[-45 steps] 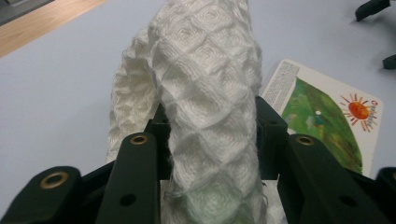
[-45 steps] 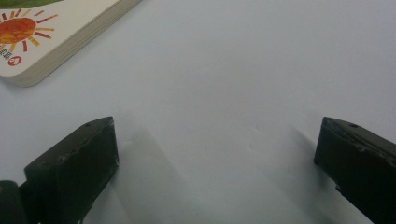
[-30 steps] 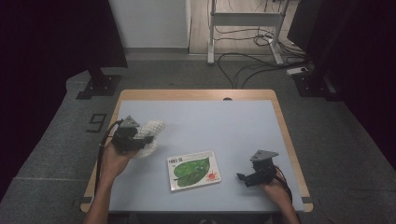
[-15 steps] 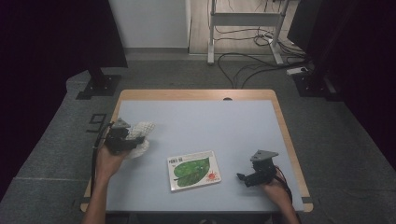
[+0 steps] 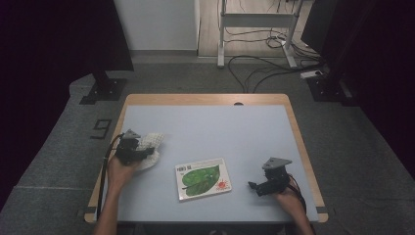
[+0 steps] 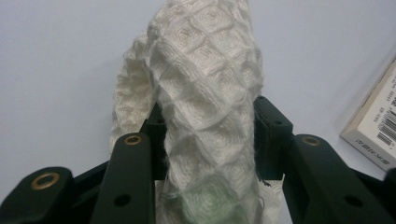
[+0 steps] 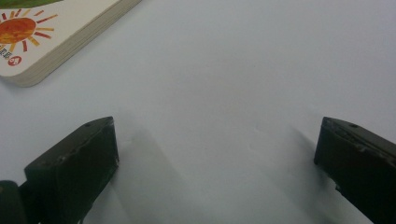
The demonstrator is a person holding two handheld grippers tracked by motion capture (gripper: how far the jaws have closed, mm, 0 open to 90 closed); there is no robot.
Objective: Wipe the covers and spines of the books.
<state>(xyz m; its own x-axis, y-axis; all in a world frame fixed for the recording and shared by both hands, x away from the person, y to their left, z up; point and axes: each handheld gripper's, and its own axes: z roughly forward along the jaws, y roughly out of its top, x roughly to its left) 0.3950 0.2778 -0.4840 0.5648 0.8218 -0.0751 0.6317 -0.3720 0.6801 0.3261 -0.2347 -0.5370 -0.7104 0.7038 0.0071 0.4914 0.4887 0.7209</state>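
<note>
Lowered since before, the left gripper (image 6: pixel 208 140) clamps the white cloth (image 6: pixel 205 93) between its jaws.

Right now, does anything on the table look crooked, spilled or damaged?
Nothing spilled or broken. The book lies slightly askew to the table edge. The white cloth is bunched up in the left tool, with a faint greenish tinge low down in the left gripper view.

Cloth (image 5: pixel 150 147) on table (image 5: pixel 235 127) left; book (image 5: pixel 202 178) ctr-front.
</note>
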